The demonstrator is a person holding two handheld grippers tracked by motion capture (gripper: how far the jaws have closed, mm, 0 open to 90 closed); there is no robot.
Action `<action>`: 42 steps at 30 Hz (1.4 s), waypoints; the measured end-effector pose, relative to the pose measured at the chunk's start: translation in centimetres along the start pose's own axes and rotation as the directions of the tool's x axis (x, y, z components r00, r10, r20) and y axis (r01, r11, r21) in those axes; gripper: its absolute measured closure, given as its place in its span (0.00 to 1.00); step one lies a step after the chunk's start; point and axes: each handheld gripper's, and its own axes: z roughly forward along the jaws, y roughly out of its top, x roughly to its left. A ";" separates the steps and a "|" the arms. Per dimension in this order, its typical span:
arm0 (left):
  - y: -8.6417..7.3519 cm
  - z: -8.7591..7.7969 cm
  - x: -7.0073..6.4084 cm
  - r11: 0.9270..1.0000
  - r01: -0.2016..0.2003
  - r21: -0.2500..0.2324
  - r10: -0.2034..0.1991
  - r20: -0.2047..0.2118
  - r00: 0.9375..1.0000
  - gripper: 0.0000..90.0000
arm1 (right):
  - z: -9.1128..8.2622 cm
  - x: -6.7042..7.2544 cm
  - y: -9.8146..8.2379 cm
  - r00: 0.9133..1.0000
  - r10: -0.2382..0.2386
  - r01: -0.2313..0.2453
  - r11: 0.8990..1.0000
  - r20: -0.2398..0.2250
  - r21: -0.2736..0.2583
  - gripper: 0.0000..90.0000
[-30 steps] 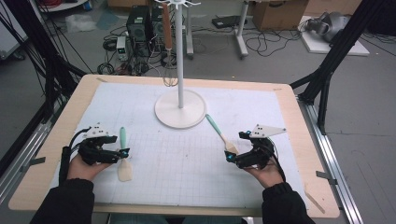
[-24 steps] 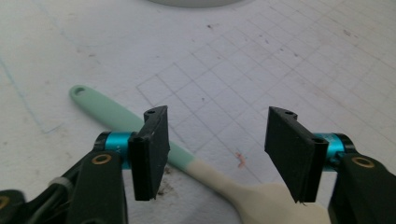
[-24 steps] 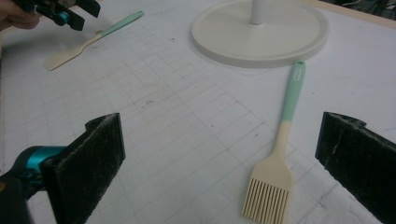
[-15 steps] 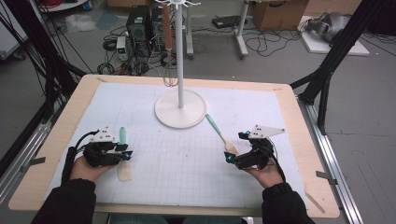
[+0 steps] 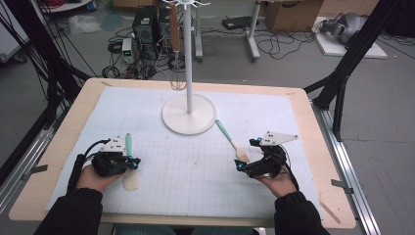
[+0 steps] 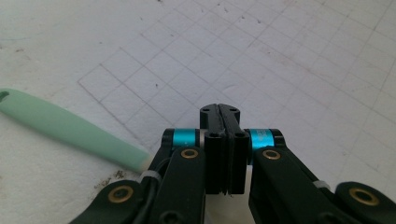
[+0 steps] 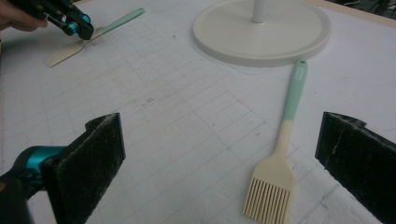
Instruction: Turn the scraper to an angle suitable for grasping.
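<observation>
The left gripper (image 6: 219,114) has just been closing, its jaws now pressed together with the mint-handled cream spatula (image 6: 70,128) beside them, while the right gripper (image 7: 224,163) stands wide around the mint-handled cream pastry brush (image 7: 280,163).

Matt green-handled spatula (image 6: 70,128) and brush (image 7: 280,158) look like smooth silicone; the gridded mat (image 5: 195,166) is scuffed white, the counter (image 5: 313,147) pale wood.

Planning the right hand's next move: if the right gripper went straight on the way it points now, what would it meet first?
Most likely the pastry brush, lying on the mat just ahead between the open jaws of the right gripper. Beyond it stands the white stand base, though depth is hard to judge.
</observation>
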 end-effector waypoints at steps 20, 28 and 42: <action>-0.7 -0.4 -0.1 0.995 -0.044 0.091 0.047 -0.039 0.998 0.99 | -0.1 0.0 0.0 1.000 0.001 -0.001 1.000 -0.003 -0.004 0.00; -1.2 -1.2 0.1 0.994 -0.036 0.104 0.042 -0.055 0.998 0.99 | -0.1 0.0 0.0 1.000 0.003 -0.003 1.000 -0.005 -0.006 0.00; -2.1 -3.0 1.0 0.997 0.006 0.076 -0.001 -0.076 0.997 0.98 | 0.0 0.0 0.0 1.000 0.001 -0.001 1.000 -0.003 -0.006 0.00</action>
